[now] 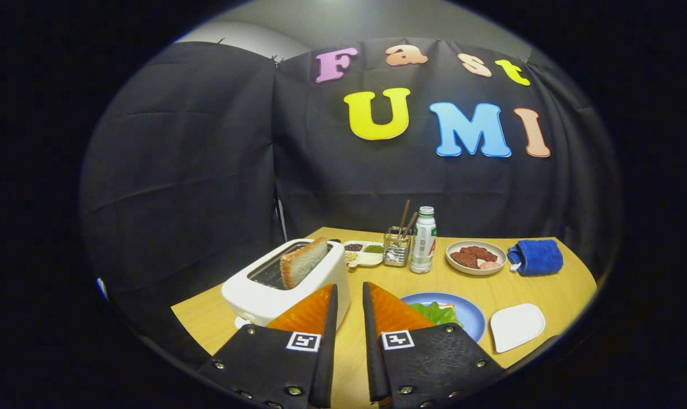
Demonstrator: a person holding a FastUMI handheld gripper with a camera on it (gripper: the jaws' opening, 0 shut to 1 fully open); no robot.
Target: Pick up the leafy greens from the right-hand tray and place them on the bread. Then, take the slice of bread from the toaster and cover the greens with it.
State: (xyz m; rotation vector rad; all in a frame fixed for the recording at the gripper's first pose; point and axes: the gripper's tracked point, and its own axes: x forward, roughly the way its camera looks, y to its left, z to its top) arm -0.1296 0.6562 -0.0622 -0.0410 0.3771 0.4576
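Observation:
My gripper [350, 287] hangs open above the wooden table [548, 287], with nothing between its fingers. A white toaster [263, 298] stands just ahead of the left finger, and a slice of bread [303, 261] sticks up out of its slot. Behind the right finger lies a blue plate [471, 315]. Leafy greens [434, 312] rest on it, and a sliver of bread [449, 307] peeks out from under their far edge. The right finger hides the plate's near left part. A small white tray [516, 326] sits to the right of the plate.
Along the table's far side stand a white divided dish of seasonings [363, 254], a metal holder with chopsticks [397, 247], a white bottle [423, 241], a bowl of dark meat [475, 257] and a folded blue cloth [536, 257]. The black booth wall rises right behind them.

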